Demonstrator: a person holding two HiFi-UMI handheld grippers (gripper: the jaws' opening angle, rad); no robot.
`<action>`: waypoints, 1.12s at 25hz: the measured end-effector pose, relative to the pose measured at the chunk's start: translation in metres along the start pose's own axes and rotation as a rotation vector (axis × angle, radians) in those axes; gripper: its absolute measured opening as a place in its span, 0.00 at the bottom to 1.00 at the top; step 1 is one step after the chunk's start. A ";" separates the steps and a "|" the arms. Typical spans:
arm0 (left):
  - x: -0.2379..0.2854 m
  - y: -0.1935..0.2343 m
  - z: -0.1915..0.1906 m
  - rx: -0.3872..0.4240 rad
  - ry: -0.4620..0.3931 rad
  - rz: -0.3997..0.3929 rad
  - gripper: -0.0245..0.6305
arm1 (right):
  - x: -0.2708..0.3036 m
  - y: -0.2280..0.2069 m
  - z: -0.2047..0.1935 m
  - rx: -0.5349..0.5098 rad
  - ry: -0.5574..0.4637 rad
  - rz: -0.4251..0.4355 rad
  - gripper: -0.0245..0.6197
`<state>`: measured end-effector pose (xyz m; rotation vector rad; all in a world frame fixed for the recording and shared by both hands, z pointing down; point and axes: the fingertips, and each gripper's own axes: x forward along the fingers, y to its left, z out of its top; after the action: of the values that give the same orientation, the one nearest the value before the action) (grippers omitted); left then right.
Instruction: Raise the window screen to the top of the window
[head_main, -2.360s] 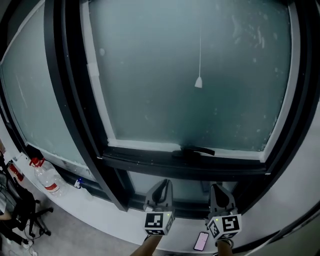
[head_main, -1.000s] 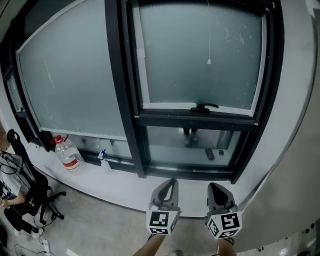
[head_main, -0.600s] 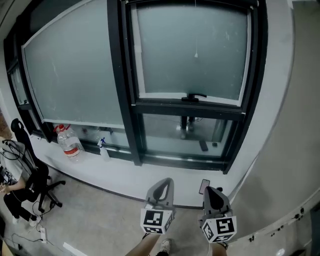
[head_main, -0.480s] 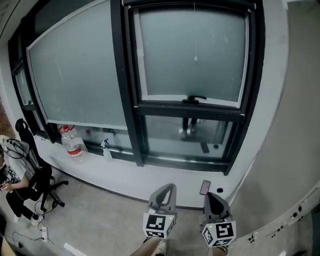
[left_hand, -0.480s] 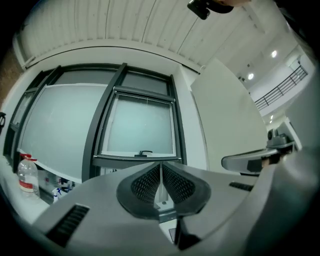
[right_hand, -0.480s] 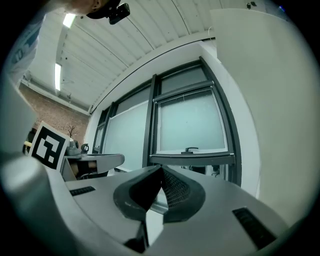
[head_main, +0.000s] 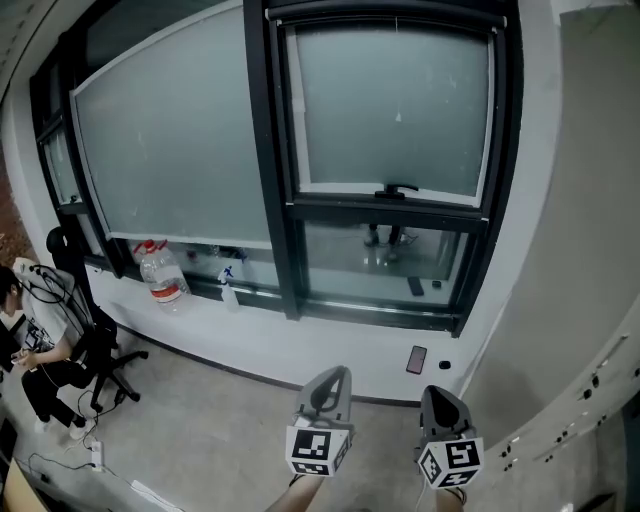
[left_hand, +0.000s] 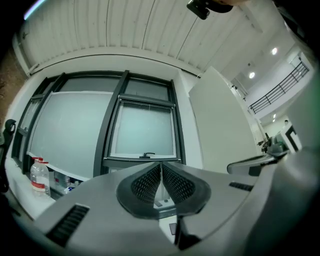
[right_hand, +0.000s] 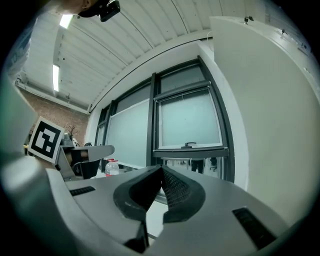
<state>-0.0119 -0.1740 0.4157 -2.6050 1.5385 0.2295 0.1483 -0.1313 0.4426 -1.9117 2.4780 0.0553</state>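
Noted a water bottle (head_main: 160, 272) on the ledge (head_main: 200, 305) at 9 o'clock. Held the left hand-held gripper (head_main: 335, 373) low at 6 o'clock, clenched on nothing. Found the window screen (head_main: 395, 110) at 12 o'clock, reaching down to the window handle (head_main: 398, 189), well apart. Held the right hand-held gripper (head_main: 437, 393) at 5 o'clock, clenched, empty.
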 end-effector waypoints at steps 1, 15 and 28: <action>-0.011 0.003 0.000 -0.005 0.001 0.005 0.07 | -0.005 0.007 0.000 0.002 0.001 -0.004 0.05; -0.258 0.013 0.030 -0.046 0.029 -0.050 0.07 | -0.172 0.193 0.039 -0.047 -0.090 -0.070 0.05; -0.390 -0.051 0.083 -0.045 -0.026 -0.036 0.07 | -0.322 0.254 0.067 -0.025 -0.124 -0.050 0.05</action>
<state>-0.1590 0.1997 0.4070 -2.6506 1.4934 0.2969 -0.0161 0.2469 0.3913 -1.9161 2.3606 0.1989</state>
